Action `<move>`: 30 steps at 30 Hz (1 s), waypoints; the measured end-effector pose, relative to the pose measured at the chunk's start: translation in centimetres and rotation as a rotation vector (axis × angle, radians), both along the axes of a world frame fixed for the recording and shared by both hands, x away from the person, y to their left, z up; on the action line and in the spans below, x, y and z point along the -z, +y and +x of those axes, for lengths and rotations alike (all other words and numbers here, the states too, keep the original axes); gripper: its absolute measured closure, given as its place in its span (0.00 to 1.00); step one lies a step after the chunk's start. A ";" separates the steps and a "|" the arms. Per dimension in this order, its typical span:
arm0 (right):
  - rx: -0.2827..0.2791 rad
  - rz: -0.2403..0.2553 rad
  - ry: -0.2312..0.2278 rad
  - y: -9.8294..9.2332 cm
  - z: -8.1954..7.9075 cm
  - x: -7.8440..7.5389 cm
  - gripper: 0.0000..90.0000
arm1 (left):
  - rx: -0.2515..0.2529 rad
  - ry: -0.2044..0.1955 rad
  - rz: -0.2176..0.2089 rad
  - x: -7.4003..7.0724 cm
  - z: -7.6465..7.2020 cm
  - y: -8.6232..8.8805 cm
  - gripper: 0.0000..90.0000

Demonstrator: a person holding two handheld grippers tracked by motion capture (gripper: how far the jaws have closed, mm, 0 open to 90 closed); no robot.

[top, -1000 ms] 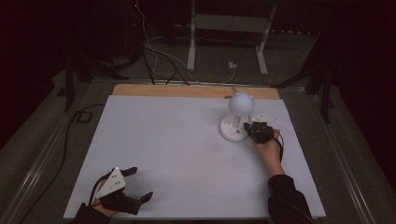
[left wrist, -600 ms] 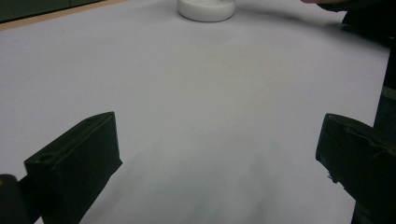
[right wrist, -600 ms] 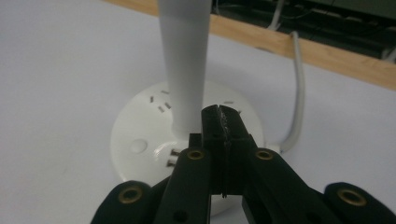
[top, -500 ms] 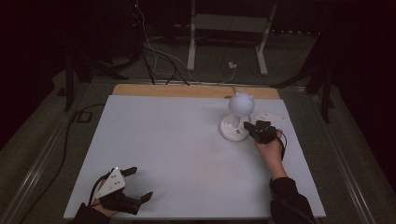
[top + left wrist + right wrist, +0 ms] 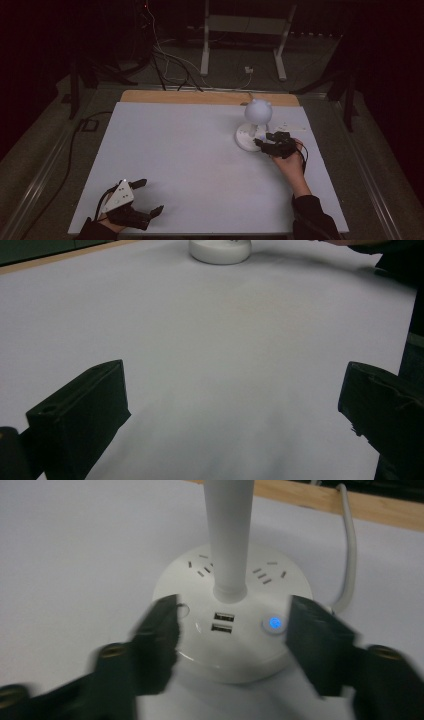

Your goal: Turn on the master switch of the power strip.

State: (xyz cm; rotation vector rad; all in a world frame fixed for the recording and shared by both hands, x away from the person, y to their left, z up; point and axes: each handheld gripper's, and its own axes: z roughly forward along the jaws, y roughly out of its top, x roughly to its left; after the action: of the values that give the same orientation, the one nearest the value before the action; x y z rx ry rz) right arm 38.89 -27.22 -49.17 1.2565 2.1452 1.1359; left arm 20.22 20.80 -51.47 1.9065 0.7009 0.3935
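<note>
A: Start w/ the right gripper. What's it doing?

B: It's at the lamp, far right side of the table. Jaws have just been opening. Now they stand apart, one on each side of the front of the base. Not squeezing it.

A: So it's let go?

B: Yep, loose. In the right gripper view the jaws look blurry, and the base sits in the gap btw them.

A: What's on the base?

B: Two small slots in the middle, one above the other. A round button glows blue, just by the right-hand jaw. Another little round button is by the left-hand jaw. Plug holes at the back, on both sides of the pole.

A: Pole?

B: White stick, goes straight up from the middle of the base. In the high view it has a white ball head on top.

A: Any cord?

B: Yes, a white cord comes off the back right of the base and runs toward the wood edge.

A: And the left gripper?

B: Way over at the near left corner of the table, far from the lamp. Jaws wide open, nothing in them. It has a grey plate on top.

A: What does its own camera see?

B: Bare white table btw its two black jaws, and the lamp base far off at the top.
</note>
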 end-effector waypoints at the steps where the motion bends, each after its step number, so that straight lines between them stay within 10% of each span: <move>1: 0.001 0.002 0.008 0.0 0.0 0.0 0.35 | 0.000 0.000 0.000 0.0 0.0 0.0 0.00; 11: -0.034 0.013 0.066 0.3 -0.4 0.2 0.01 | 0.000 -0.002 0.001 0.0 0.0 0.0 0.00; 30: -0.112 -0.033 0.054 1.4 -1.8 -0.5 0.00 | 0.002 -0.001 0.000 0.0 0.0 0.0 0.00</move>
State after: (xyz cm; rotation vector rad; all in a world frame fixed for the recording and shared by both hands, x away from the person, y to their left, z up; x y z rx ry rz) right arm 37.13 -25.86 -48.64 1.1788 2.2896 1.1181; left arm 20.18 20.76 -51.46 1.9072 0.6984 0.3927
